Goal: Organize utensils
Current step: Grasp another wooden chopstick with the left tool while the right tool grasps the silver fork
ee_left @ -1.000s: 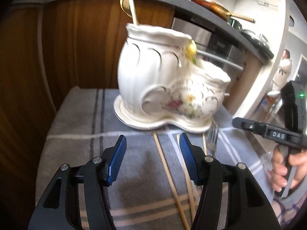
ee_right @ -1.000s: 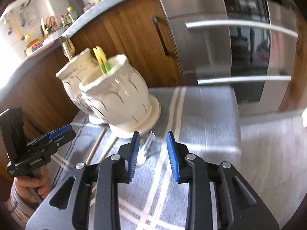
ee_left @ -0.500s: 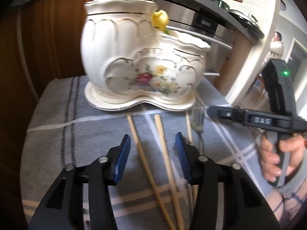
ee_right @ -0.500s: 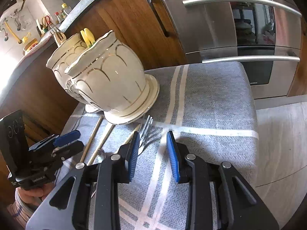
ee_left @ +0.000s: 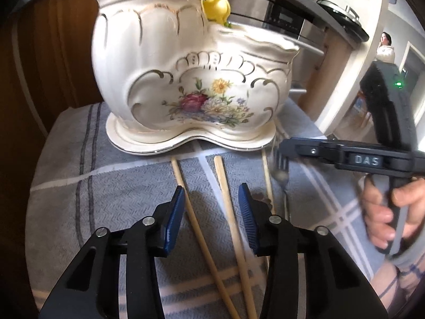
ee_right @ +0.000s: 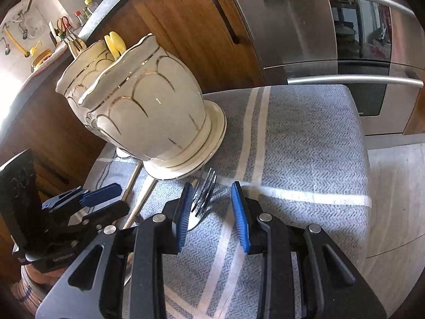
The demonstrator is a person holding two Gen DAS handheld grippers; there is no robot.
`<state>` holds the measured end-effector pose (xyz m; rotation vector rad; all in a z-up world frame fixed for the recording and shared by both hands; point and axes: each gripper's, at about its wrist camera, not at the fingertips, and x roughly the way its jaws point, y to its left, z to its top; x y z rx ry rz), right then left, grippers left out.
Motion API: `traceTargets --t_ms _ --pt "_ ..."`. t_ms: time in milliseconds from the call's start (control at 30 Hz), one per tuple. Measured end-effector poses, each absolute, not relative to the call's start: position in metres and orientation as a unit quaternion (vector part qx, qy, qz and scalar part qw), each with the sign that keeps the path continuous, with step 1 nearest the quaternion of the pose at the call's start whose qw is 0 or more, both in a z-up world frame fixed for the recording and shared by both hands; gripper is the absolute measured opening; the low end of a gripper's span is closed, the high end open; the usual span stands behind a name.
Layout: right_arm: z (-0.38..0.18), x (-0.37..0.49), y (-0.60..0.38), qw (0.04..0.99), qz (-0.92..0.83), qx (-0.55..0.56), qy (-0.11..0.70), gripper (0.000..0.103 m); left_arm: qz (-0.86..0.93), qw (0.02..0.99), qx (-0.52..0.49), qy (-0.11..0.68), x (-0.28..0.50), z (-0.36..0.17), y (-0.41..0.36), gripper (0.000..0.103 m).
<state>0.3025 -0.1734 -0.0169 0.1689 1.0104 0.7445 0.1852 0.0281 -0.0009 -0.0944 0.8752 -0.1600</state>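
Wooden chopsticks (ee_left: 204, 228) lie between open, empty left tongs (ee_left: 209, 207); right tongs (ee_right: 211, 207) gape over forks (ee_right: 204, 194).

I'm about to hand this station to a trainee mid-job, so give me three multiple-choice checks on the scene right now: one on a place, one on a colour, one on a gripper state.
1. Where do the forks lie?
A. inside the ceramic holder
B. on the cloth in front of the holder's base
C. on the counter

2. What colour are the pads on the gripper fingers?
A. red
B. green
C. blue

3. How is the left gripper set?
A. open, with two wooden sticks lying between its fingers
B. shut on a fork
C. shut on a wooden stick

Answers: 1 B, the tines rest on the striped cloth just below the ceramic holder. 2 C, both pads show blue ribbing. 3 A, the fingers stand apart over the wooden sticks, gripping nothing.
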Motion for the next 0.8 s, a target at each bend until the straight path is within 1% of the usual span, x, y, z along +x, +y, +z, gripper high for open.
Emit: traceTargets --t_ms 67,100,133,167,400,433,467,500,533,567,600,800 --pt "-0.017 0.301 -0.171 0.806 0.351 0.071 0.471 0.03 -0.069 0.904 -0.037 0.421 0.19 0.001 0.028 0.041" --pt "-0.017 0.3 -0.17 0.805 0.356 0.067 0.47 0.025 -0.06 0.904 -0.034 0.422 0.192 0.001 0.03 0.04" --pt "-0.017 0.299 -0.168 0.803 0.358 0.061 0.472 0.015 -0.051 0.902 -0.038 0.427 0.195 0.0 0.034 0.039" --pt "-0.018 0.298 -0.168 0.804 0.357 0.056 0.473 0.013 -0.046 0.9 -0.044 0.432 0.198 0.0 0.038 0.038" --pt "-0.02 0.304 -0.171 0.794 0.363 0.071 0.482 0.013 -0.035 0.889 -0.042 0.456 0.216 0.0 0.045 0.036" --pt "-0.02 0.305 -0.171 0.794 0.364 0.072 0.482 0.013 -0.035 0.889 -0.038 0.455 0.218 0.0 0.045 0.033" --pt "-0.021 0.306 -0.172 0.794 0.364 0.073 0.482 0.009 -0.033 0.889 -0.03 0.455 0.218 0.001 0.043 0.029" --pt "-0.021 0.306 -0.173 0.793 0.366 0.077 0.482 0.009 -0.028 0.89 -0.019 0.454 0.217 0.0 0.041 0.026" --pt "-0.022 0.305 -0.176 0.792 0.369 0.083 0.48 0.007 -0.026 0.891 -0.01 0.453 0.215 0.0 0.04 0.019" --pt "-0.022 0.305 -0.179 0.791 0.372 0.092 0.477 0.005 -0.029 0.891 -0.009 0.452 0.214 0.0 0.04 0.009" --pt "-0.021 0.305 -0.183 0.789 0.375 0.103 0.476 0.005 -0.034 0.89 -0.012 0.454 0.214 0.001 0.039 0.007" --pt "-0.01 0.295 -0.19 0.793 0.382 0.116 0.46 0.003 -0.049 0.89 -0.029 0.453 0.196 0.002 0.047 0.005"
